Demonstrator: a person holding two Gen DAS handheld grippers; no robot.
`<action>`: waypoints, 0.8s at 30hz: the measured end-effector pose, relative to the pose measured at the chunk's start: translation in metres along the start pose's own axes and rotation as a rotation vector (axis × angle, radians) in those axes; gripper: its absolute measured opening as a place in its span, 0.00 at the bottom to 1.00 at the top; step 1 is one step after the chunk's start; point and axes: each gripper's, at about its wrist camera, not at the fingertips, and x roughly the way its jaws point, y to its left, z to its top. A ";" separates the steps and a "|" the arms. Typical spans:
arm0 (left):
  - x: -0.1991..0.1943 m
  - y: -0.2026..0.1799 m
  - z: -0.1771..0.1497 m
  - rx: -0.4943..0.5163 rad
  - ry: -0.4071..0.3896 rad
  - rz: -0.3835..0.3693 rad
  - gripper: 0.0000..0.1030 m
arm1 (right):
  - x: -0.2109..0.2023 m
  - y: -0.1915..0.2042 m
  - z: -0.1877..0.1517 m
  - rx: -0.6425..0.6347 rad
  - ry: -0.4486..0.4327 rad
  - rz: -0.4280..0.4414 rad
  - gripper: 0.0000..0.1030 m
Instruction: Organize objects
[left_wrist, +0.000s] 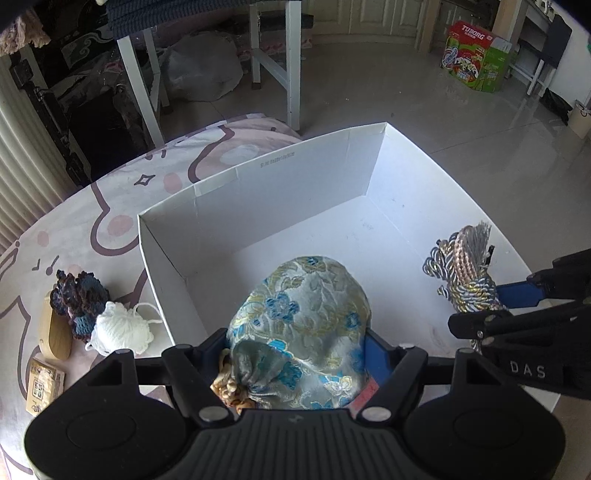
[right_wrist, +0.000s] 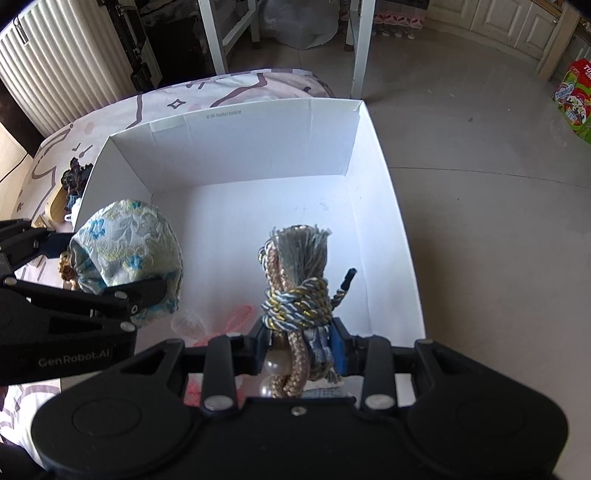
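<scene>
My left gripper (left_wrist: 295, 354) is shut on a blue-and-gold floral brocade pouch (left_wrist: 303, 325) and holds it over the near left part of an open white cardboard box (left_wrist: 258, 188). The pouch also shows in the right wrist view (right_wrist: 125, 243). My right gripper (right_wrist: 299, 343) is shut on a bundle of braided cord with a grey tassel (right_wrist: 299, 280) and holds it over the box's near right part; the bundle also shows in the left wrist view (left_wrist: 461, 269). A pink and clear wrapped item (right_wrist: 218, 325) lies on the box floor.
The box stands on a bed or table with a pink cartoon-print cover (left_wrist: 110, 206). Left of the box lie a white yarn ball (left_wrist: 122, 328), dark crocheted yarn (left_wrist: 79, 295), a wooden piece (left_wrist: 55, 339) and a small brown packet (left_wrist: 44, 387). Grey floor lies beyond.
</scene>
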 end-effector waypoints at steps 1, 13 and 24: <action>0.003 -0.001 0.002 0.005 0.002 -0.001 0.73 | 0.003 0.001 0.000 -0.005 0.008 0.002 0.35; 0.037 -0.008 0.005 0.066 0.054 0.024 0.73 | 0.037 0.006 -0.002 -0.019 0.097 -0.021 0.35; 0.044 -0.010 0.006 0.073 0.071 0.035 0.74 | 0.047 0.000 -0.008 0.008 0.121 -0.030 0.35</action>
